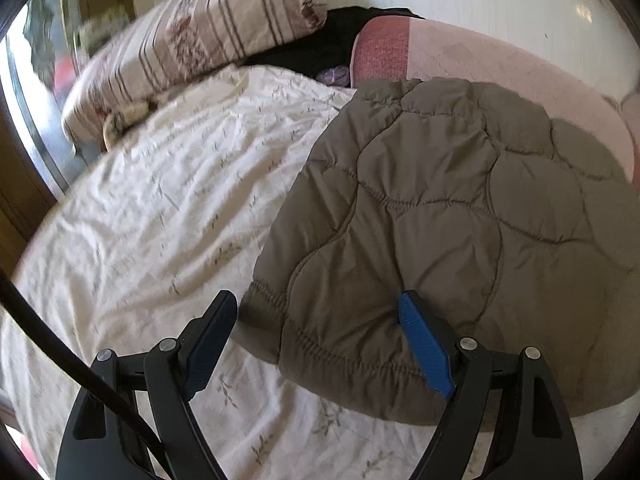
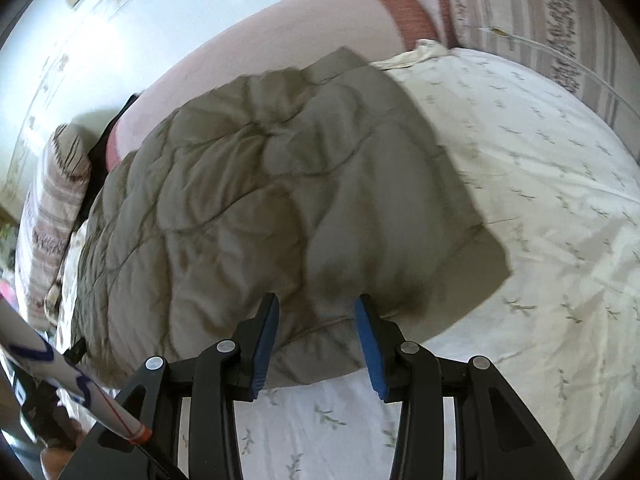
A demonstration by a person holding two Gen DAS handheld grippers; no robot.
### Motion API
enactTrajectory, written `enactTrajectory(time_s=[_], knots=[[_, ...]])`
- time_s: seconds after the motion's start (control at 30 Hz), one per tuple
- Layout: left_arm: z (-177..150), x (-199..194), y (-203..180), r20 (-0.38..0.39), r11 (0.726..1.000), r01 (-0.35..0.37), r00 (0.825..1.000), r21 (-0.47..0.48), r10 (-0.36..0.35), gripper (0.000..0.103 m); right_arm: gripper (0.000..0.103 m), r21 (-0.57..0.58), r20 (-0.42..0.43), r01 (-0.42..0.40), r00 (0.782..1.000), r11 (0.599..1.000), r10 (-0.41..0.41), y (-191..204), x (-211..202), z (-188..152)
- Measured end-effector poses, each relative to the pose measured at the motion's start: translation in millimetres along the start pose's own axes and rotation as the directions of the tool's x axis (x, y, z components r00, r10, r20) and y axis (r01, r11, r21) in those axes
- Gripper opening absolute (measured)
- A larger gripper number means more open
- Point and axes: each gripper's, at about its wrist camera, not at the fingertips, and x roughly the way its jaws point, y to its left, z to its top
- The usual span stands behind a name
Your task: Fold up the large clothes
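A brown quilted jacket (image 1: 440,208) lies folded on a bed with a white leaf-print sheet (image 1: 160,220). My left gripper (image 1: 316,306) is open wide over the jacket's near left corner. Its blue right pad (image 1: 424,344) rests on the fabric, and its left finger (image 1: 212,328) hangs over the sheet beside the hem. In the right wrist view the jacket (image 2: 280,184) fills the middle. My right gripper (image 2: 318,304) stands partly open at the jacket's near edge, with puffy fabric between the pads and no firm pinch showing.
A striped pillow (image 1: 192,48) lies at the head of the bed, with a black garment (image 1: 320,40) and a pink blanket (image 1: 500,64) behind the jacket. Bare sheet (image 2: 540,200) spreads to the right. A white handle (image 2: 60,368) crosses the lower left.
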Motion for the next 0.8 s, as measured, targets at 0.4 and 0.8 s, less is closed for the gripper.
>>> enactTrajectory(time_s=[0.4, 0.8], knots=[[12.1, 9.5, 64.8, -0.120, 0.954, 0.130, 0.978, -0.272, -0.168, 0.082, 0.050, 0.075, 0.067, 0.091, 0.993, 0.993, -0.096, -32.3, -29.7, 9.9], [4.8, -59.8, -26.3, 0.104, 0.988, 0.141, 0.984, 0.061, -0.147, 0.082, 0.053, -0.116, 0.104, 0.006, 0.995, 0.993, 0.006, 28.9, -39.0, -2.7]])
